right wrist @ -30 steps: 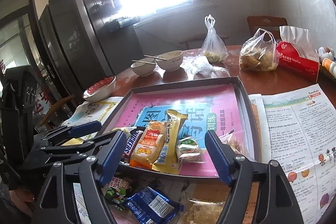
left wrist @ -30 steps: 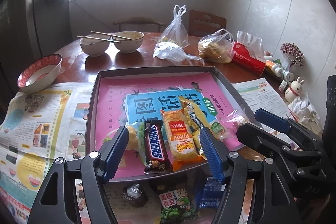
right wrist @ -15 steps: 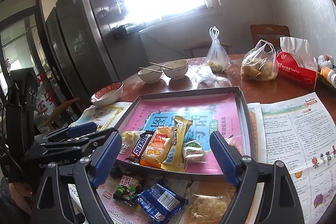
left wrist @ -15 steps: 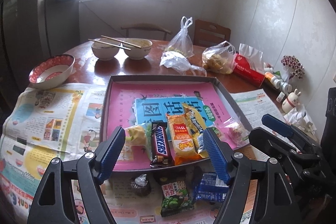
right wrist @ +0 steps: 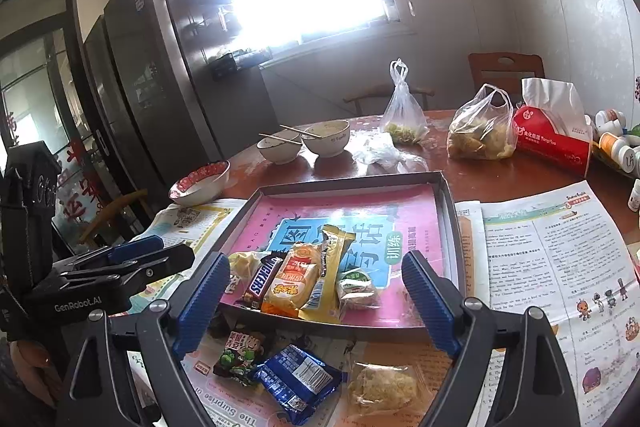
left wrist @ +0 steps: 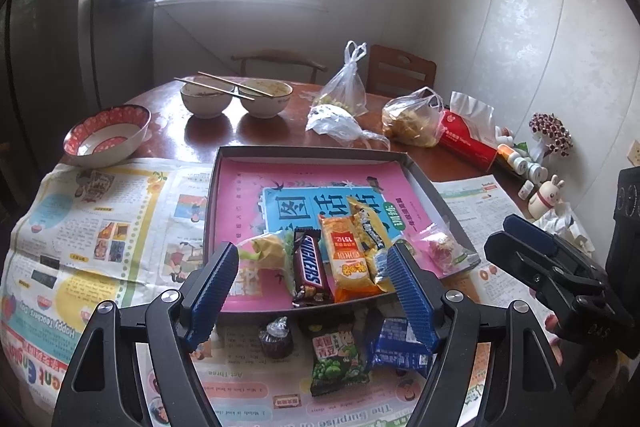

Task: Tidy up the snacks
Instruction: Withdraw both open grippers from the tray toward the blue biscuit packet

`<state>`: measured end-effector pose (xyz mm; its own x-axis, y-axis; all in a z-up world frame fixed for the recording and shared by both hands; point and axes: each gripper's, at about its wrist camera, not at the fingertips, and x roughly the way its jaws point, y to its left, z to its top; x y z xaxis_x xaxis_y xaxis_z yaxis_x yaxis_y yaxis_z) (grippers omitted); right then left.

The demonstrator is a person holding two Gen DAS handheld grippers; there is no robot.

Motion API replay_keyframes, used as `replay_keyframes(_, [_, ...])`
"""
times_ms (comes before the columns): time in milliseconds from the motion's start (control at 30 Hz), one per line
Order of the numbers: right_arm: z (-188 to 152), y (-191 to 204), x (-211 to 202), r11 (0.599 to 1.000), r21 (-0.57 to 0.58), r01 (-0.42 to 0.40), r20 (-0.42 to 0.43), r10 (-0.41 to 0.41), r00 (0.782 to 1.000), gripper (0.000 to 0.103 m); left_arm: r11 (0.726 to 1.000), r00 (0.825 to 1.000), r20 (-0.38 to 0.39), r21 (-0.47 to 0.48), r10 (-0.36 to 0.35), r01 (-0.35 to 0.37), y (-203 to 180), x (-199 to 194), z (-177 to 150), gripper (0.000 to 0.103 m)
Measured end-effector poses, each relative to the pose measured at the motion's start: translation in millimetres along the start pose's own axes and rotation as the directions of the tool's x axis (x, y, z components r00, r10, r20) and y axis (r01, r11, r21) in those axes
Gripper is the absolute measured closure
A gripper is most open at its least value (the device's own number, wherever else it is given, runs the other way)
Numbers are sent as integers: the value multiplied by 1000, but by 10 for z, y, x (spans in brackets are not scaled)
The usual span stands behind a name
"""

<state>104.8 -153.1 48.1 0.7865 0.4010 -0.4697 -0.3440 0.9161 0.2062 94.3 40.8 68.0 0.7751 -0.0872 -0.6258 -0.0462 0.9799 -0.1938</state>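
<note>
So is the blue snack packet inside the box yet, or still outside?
Outside. The blue packet lies on the newspaper in front of the tray's near wall, beside the green pea packet.

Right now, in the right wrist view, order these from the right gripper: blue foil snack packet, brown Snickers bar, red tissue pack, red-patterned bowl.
1. Blue foil snack packet, outside tray, just below gripper.
2. Brown Snickers bar, inside tray.
3. Red-patterned bowl, far left.
4. Red tissue pack, far right.

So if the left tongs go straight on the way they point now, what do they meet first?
Most likely the Snickers bar and the orange snack pack, which lie in the tray right between the open tongs. Depth is unclear, so the tray's near rim could come first.
</note>
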Motion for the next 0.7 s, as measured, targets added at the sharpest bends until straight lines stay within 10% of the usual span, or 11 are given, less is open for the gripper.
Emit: replay_keyframes(700, [-56, 113, -95, 999, -29, -37, -20, 37, 999, 15, 1000, 999, -35, 4, -10, 10, 1, -117, -120, 25])
